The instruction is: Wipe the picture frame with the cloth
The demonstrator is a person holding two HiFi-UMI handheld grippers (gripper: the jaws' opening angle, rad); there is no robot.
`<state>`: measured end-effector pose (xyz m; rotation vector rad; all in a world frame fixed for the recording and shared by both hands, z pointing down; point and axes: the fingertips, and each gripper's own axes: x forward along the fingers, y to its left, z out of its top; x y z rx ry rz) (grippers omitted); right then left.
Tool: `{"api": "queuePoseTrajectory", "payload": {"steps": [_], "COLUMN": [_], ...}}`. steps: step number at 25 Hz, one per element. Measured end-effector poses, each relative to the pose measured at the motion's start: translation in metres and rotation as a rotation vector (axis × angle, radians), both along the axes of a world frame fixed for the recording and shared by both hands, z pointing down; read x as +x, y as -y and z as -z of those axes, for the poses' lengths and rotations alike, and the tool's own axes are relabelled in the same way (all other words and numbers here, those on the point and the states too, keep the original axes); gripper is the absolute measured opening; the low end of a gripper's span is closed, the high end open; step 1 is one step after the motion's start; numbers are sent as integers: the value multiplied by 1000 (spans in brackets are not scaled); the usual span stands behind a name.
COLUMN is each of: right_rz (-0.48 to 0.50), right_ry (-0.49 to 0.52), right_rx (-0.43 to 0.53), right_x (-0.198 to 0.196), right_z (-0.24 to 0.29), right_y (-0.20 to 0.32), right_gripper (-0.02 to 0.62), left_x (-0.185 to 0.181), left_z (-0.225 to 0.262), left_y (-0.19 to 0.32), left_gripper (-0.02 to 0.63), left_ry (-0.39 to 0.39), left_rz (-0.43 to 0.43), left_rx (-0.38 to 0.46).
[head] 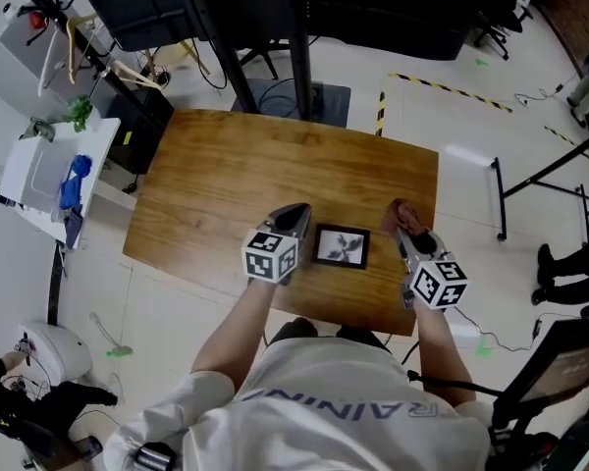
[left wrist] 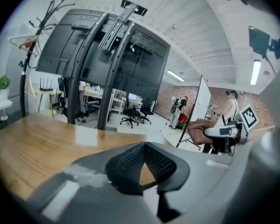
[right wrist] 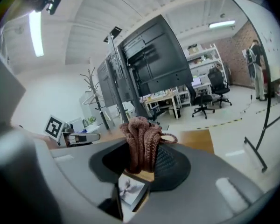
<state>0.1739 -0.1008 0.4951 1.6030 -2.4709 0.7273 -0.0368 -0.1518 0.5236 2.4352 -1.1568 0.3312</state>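
Nearest is the person's white shirt (head: 344, 410), both forearms reaching out over the wooden table (head: 226, 165). Off to the far left, on the floor beside the table, stands a white side stand (head: 25, 180) with something blue (head: 76, 183) lying on it.

On the table, the left gripper (head: 296, 210) sits just left of the picture frame (head: 342, 246), its tips pointing away from the person near the frame's far left corner; whether it touches the frame cannot be told. In the left gripper view its claw (left wrist: 144, 148) is pinched closed, the ribbed pads (left wrist: 161, 162) meeting at their tips with nothing caught between them, only bare wood showing through the small gap below.

The frame lies flat near the table's near edge, between the two grippers, a pale flower-like print behind dark borders.

To its right, the right gripper (head: 404, 229) clamps a brownish-pink knitted cloth (head: 402, 210), which sticks out beyond the tips close to the frame's far right corner. The right gripper view shows the claw (right wrist: 142, 164) closed narrowly on the bunched cloth (right wrist: 141, 141), folds bulging above the pads, with the frame (right wrist: 130, 190) low down just beneath the jaws. Whether the cloth touches frame or table cannot be told
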Motion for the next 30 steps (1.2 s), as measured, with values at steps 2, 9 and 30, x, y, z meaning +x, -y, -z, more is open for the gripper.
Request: {"api": "queuePoseTrajectory", "payload": {"steps": [2, 9, 30], "right_rz": [-12, -36, -11], "right_ry": [-29, -60, -100], "right_rx": [75, 212, 194], "right_x": [8, 26, 6], "right_z": [31, 96, 98], "right_y": [6, 15, 17], "right_gripper": [121, 120, 117], "left_x": [-3, -8, -9], "left_z": [33, 118, 123], "left_y": [1, 8, 10], "left_gripper": [6, 6, 6], "left_ry": [-7, -57, -97], "left_rz": [7, 41, 32], "left_rx": [74, 253, 254]}}
